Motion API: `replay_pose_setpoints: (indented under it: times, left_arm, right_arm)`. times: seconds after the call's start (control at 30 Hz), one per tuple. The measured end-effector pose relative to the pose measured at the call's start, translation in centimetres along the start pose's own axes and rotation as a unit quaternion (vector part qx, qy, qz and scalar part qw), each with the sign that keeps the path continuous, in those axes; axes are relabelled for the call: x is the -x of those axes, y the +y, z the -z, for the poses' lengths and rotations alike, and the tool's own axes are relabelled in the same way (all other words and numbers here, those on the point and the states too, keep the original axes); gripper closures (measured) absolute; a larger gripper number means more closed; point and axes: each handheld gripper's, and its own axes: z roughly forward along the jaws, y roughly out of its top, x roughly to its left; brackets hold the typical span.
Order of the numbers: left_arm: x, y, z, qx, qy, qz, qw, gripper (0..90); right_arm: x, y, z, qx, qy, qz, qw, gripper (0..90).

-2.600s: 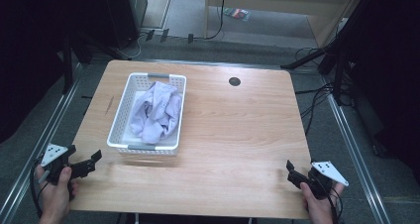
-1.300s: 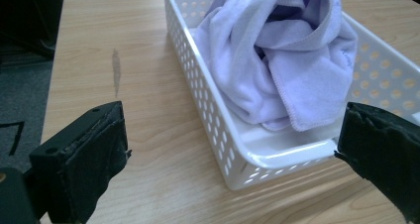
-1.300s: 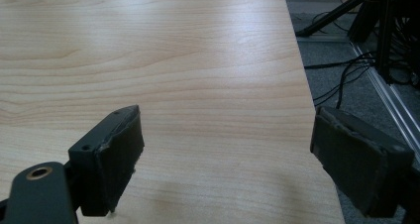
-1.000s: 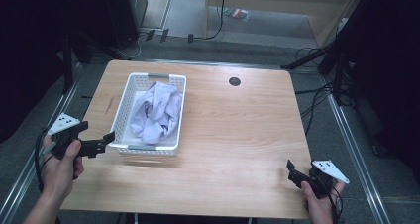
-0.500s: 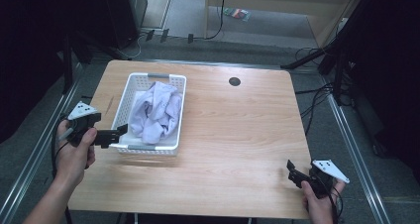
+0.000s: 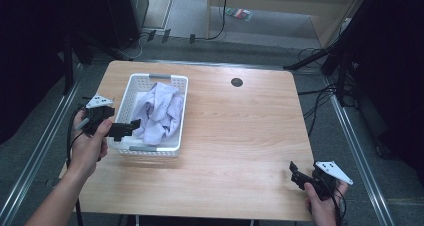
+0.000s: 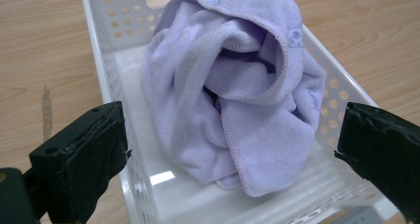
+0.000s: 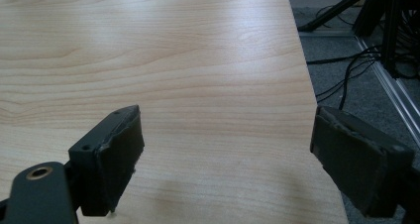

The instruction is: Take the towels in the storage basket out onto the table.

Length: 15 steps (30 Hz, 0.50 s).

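Bare wooden table (image 6: 240,131) lies open right of the white basket (image 6: 129,100), whose walls ring a bunched lilac towel (image 6: 160,111) (filling most of its floor).

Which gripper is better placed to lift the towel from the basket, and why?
Left. The left gripper hangs open at the basket, its jaws either side of the towel. The right gripper is open at the table's near right corner.

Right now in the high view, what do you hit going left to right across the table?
Left claw → white basket holding the lavender towel → dark round hole in the tabletop → right claw at the near right corner.
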Motion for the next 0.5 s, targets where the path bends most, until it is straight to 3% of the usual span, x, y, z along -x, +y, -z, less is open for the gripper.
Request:
replay_pose_setpoints:
  times: [0.27,0.5]
  left_arm:
    - [0.5,1.0,-1.1,0.000,0.001,0.001,1.0000,0.0]
    - [0.7,1.7,-2.3,-0.023,-0.004,-0.009,0.9997,0.0]
  right_arm:
    - [0.1,0.0,-0.1,-0.002,0.003,0.000,1.0000,13.4]
    - [0.1,0.0,-0.1,-0.005,0.006,0.001,1.0000,13.4]
